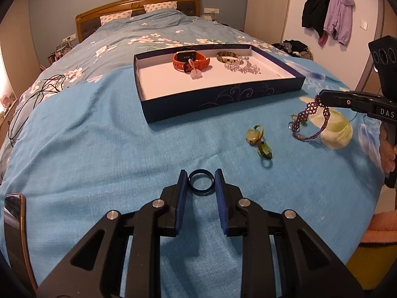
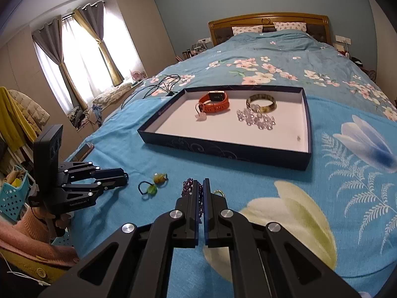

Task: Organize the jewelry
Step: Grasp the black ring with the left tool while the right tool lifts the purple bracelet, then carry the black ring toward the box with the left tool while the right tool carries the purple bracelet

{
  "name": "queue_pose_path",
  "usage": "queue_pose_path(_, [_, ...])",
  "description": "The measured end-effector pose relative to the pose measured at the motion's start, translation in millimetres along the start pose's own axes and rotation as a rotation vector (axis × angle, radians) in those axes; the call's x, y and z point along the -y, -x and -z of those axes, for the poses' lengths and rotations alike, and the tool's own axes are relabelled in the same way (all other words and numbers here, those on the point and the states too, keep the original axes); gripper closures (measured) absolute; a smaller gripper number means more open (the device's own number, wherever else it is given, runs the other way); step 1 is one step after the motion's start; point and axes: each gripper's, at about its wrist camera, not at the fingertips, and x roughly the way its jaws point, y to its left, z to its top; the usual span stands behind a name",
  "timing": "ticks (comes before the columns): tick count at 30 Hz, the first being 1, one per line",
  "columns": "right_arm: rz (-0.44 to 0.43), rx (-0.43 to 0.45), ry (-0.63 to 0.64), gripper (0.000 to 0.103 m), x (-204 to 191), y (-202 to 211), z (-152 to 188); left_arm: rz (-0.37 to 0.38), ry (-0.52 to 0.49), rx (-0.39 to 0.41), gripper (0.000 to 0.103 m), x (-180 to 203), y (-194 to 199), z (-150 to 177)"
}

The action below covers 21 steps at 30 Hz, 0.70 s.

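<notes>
A dark blue tray (image 1: pixel 223 99) (image 2: pixel 223 149) on the bed holds an orange watch (image 1: pixel 191 60) (image 2: pixel 214 101), a green-brown bangle (image 1: pixel 227 57) (image 2: pixel 260 103) and clear beads (image 1: pixel 242 68) (image 2: pixel 255 119). My left gripper (image 1: pixel 201 180) is open around a dark ring (image 1: pixel 201 181) that lies on the blue blanket. My right gripper (image 2: pixel 203 186) (image 1: pixel 321 100) is shut on a purple beaded bracelet (image 1: pixel 310 119) (image 2: pixel 188 186), which hangs from its tips above the blanket. Two green-yellow hair ties (image 1: pixel 259 141) (image 2: pixel 153 185) lie between the grippers.
A phone (image 1: pixel 15 226) lies at the blanket's left edge. A black cable (image 1: pixel 32 101) (image 2: pixel 158 84) lies on the floral duvet left of the tray. A small metal ring (image 1: pixel 295 121) lies by the bracelet. Coats (image 1: pixel 327 12) hang on the right wall.
</notes>
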Motion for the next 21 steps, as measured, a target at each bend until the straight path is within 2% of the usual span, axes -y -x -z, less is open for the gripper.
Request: queue_pose_path(21, [0.007,0.096,0.043,0.101,-3.5,11.6,-35.1,0.037,-0.036,0.139,0.081,11.1,20.3,-50.3])
